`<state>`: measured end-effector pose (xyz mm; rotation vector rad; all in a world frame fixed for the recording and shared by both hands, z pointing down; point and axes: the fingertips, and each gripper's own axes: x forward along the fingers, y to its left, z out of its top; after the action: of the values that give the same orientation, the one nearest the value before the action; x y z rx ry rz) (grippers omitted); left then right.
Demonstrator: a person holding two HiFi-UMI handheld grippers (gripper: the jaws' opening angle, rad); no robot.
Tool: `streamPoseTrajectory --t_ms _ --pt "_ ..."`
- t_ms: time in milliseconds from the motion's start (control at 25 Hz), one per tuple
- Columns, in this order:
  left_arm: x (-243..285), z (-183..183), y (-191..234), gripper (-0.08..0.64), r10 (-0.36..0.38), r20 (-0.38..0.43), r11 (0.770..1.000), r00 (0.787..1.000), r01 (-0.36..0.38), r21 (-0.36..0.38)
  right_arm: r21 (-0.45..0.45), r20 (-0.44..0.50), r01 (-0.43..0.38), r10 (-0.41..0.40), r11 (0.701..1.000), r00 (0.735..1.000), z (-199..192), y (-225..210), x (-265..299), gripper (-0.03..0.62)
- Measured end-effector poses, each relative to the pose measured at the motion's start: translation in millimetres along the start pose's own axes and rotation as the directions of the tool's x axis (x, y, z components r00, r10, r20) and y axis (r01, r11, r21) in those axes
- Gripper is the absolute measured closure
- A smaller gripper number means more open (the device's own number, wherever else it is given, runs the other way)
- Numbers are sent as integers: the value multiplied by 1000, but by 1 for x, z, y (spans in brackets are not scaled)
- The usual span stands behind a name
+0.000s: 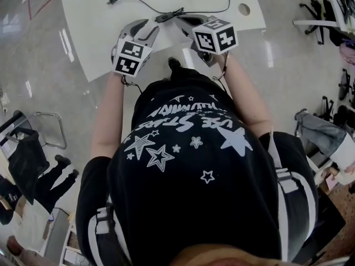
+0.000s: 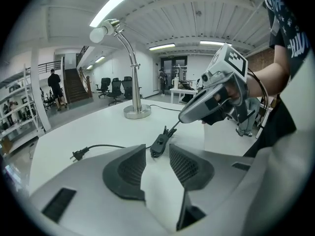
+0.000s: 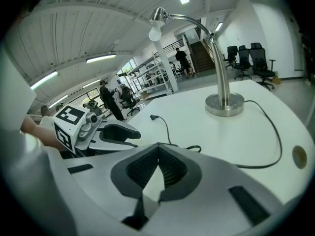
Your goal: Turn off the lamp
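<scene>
A silver gooseneck lamp point(image 2: 133, 63) stands on the white table point(image 2: 98, 127), bulb point(image 2: 98, 33) hanging to the side; it also shows in the right gripper view, lamp point(image 3: 216, 58). Its black cord runs to an inline switch point(image 2: 158, 144), switch point(image 1: 165, 16). The plug point(image 2: 76, 155) lies loose on the table. My left gripper point(image 2: 157, 149) is open just short of the switch, nothing between its pads. My right gripper point(image 3: 158, 147) is shut and empty. From the left gripper view, the right gripper point(image 2: 183, 117) hovers close above the cord beside the switch.
The lamp's round base point(image 3: 224, 103) sits far back on the table. A cable hole point(image 1: 244, 9) is at the table's right. Office chairs point(image 1: 319, 15) and a bag point(image 1: 25, 159) stand on the floor around the person. People walk far off in the hall.
</scene>
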<state>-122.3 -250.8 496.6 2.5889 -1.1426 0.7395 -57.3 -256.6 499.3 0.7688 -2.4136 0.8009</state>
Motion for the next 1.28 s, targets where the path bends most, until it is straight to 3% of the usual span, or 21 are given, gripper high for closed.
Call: streamPoseTrajectory --t_ms 400,600,920,1280 --pt "-61 7 -35 417 21 97 997 995 -14 -71 24 65 65 -67 998 996 -24 29 -52 586" --pt "-86 17 -46 419 49 182 995 982 -32 -92 38 91 99 -102 994 991 -43 43 -72 586" --pt "-91 25 -65 419 24 231 996 973 -3 -89 3 89 168 -168 986 982 -63 38 -109 586" --pt "-100 44 -88 420 78 270 994 960 -55 -92 17 231 130 -130 991 964 -49 36 -140 586"
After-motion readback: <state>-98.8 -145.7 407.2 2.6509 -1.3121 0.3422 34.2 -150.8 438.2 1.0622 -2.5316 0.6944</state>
